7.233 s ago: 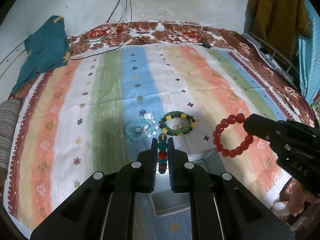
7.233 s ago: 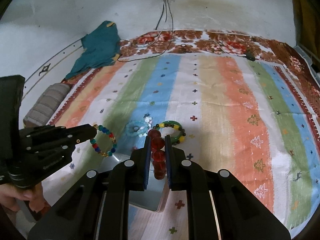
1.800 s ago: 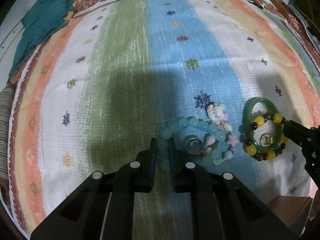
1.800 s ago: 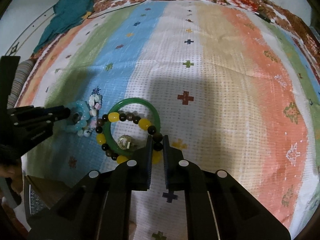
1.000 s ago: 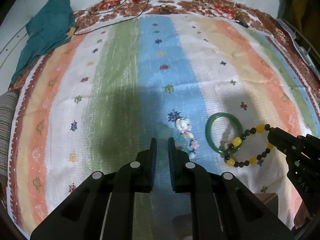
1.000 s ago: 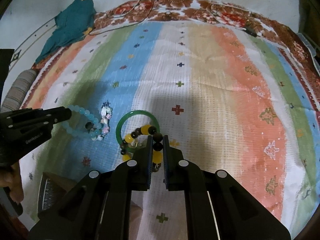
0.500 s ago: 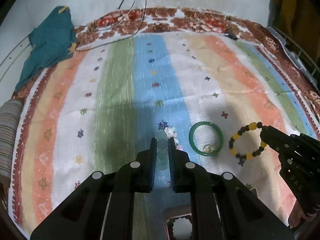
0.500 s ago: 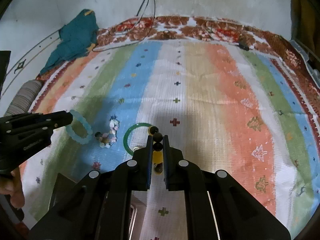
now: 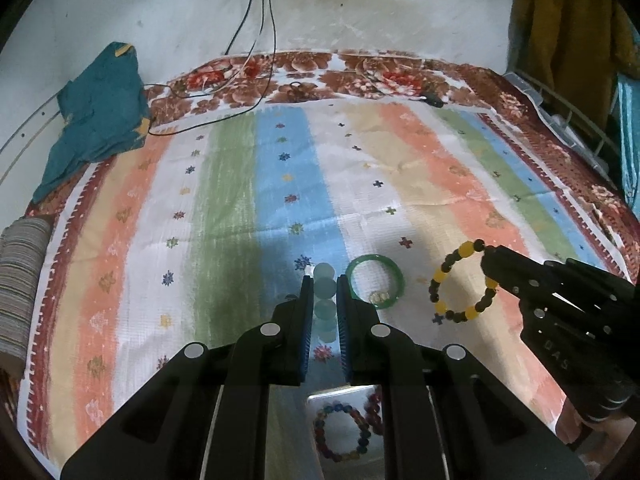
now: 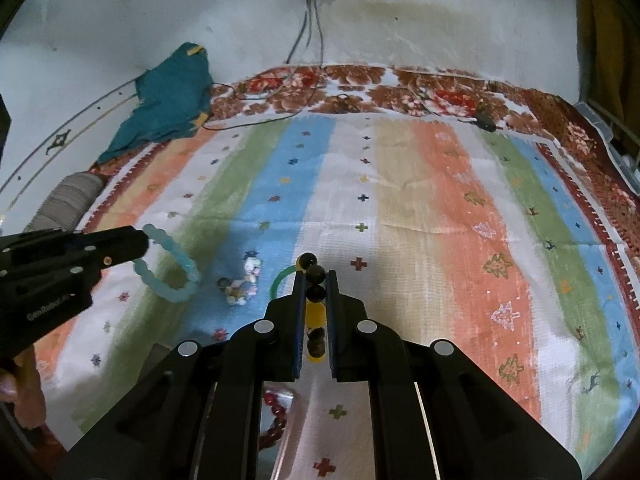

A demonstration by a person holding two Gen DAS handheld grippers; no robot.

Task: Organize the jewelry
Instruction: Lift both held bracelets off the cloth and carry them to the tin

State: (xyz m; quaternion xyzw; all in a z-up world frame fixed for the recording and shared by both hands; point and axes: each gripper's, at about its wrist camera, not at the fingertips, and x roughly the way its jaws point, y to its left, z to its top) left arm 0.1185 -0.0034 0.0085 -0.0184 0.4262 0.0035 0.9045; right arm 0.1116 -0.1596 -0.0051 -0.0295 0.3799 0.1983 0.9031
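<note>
My left gripper [image 9: 324, 294] is clamped on the pale aqua bead bracelet [image 10: 170, 270], my right gripper [image 10: 314, 292] on the yellow-and-dark bead bracelet [image 9: 464, 282]. The clear rectangular tray [image 9: 344, 396] sits directly beneath both, nearer me; I'd judge lowering comes next.

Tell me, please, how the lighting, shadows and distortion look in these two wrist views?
Left wrist view: dim light, fisheye bending the striped bedspread, a dark shadow ahead of the left gripper. Right wrist view: same curvature and dark corners, a shadow beneath the light blue bracelet, the wall lit unevenly and stained.
</note>
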